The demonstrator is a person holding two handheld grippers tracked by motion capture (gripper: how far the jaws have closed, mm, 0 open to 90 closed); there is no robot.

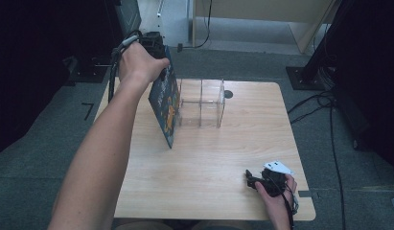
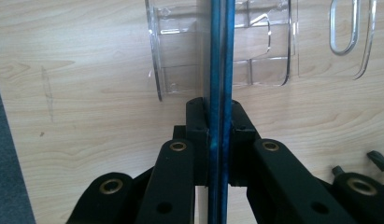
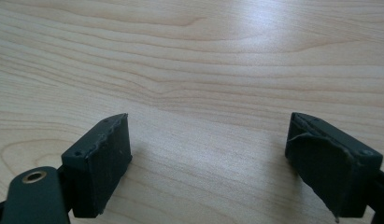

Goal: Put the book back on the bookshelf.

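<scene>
Left gripper [image 2: 220, 140] clamped on the top edge of a thin blue book [image 2: 219, 70] — jaws pressed flat against both covers, seen edge-on in the left gripper view. From the high view, same gripper [image 1: 154, 45] raised above the far left part of the table [image 1: 209, 167], wrapped by the left hand [image 1: 137, 62], forearm stretching in from the bottom left. Book [image 1: 166, 108] held upright on its lower edge, slightly tilted, dark blue cover with orange and white print facing the person's side. Standing just beside the left wall of a clear plastic organiser [image 1: 202, 103], touching or nearly so; cannot tell which. Organiser upright toward the far middle of the table, split by transparent dividers into compartments, visible behind the book's edge in the left gripper view too [image 2: 269, 51]. Small dark round hole [image 1: 227, 94] in the tabletop just right of the organiser.

Right gripper [image 3: 208, 149] spread wide — nothing between the black pads [image 3: 103, 163], only pale wood grain beneath. In the high view, resting low at the near right corner [image 1: 252, 179], held by the right hand [image 1: 276, 191], grey plate on top, well apart from book and organiser.
</scene>
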